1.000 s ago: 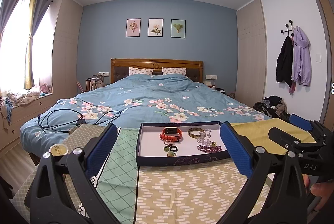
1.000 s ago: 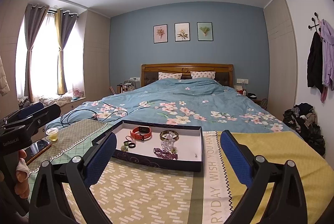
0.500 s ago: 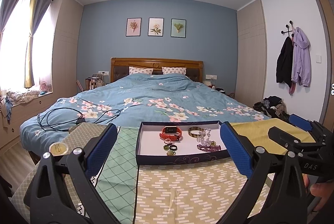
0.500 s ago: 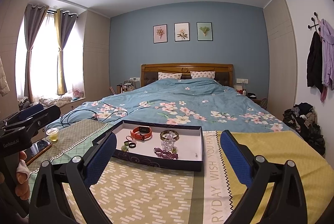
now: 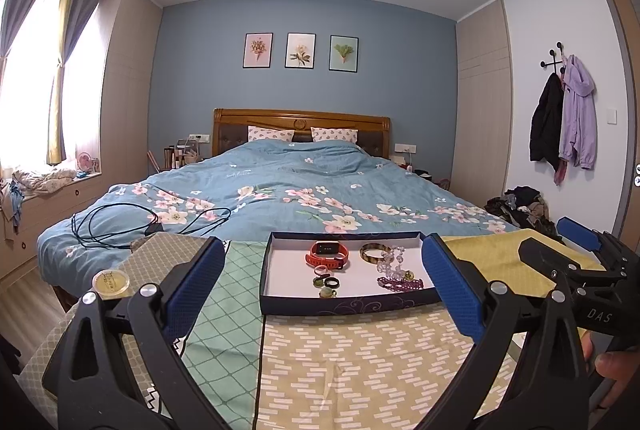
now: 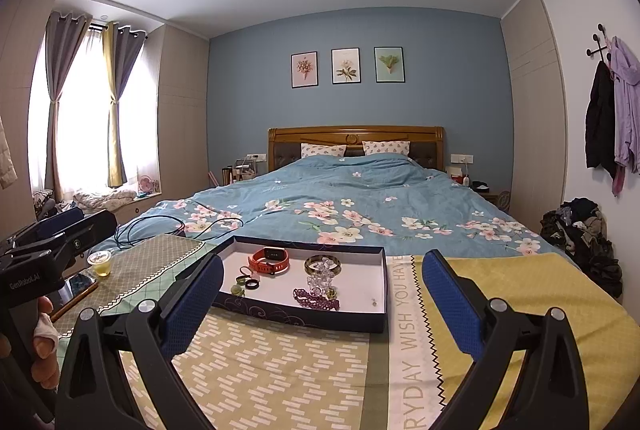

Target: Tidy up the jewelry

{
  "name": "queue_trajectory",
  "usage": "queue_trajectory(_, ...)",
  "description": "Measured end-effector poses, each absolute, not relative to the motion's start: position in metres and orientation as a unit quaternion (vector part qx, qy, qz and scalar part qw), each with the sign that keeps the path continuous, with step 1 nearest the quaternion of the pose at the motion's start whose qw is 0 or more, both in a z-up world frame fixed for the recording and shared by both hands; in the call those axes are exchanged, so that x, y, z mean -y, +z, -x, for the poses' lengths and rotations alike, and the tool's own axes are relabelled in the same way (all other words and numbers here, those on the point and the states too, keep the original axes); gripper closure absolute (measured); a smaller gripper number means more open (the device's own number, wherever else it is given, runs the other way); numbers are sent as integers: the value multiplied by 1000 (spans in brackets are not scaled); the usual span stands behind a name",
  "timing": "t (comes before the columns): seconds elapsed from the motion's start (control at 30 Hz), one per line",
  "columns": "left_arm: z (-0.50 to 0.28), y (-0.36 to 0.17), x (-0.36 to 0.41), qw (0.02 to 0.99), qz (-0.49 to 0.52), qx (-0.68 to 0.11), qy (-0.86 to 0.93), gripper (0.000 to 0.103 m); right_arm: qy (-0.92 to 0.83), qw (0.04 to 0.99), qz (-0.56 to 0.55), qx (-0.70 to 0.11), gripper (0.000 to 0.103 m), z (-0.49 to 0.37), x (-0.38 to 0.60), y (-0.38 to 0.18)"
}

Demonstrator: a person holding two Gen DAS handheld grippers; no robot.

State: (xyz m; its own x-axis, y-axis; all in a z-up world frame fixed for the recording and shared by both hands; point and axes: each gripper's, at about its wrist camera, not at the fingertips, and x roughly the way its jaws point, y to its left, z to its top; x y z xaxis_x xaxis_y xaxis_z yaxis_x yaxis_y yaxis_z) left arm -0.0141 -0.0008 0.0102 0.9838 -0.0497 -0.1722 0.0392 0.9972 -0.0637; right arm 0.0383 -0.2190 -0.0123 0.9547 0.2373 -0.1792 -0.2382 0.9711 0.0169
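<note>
Blue-padded left gripper (image 5: 320,284) and right gripper (image 6: 322,302) both spread wide and holding nothing, same as a moment ago, with red watch (image 5: 327,254), rings (image 5: 326,281) and beads (image 5: 394,268) all lying inside dark tray (image 5: 344,304), nothing moved.

A tray (image 5: 344,304) sits on the worktop (image 5: 340,358) before the bed (image 5: 280,185); in it a watch (image 5: 327,254) lies left of a bangle (image 5: 372,254) (rings (image 5: 326,282) nearer).
</note>
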Motion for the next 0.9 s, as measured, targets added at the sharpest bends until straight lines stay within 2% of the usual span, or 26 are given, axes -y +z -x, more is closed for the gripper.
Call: queue_trajectory(0.9, -11, -2, -1, 997, 31, -74, 5, 6, 121, 992, 3, -24, 7, -39, 211, -9)
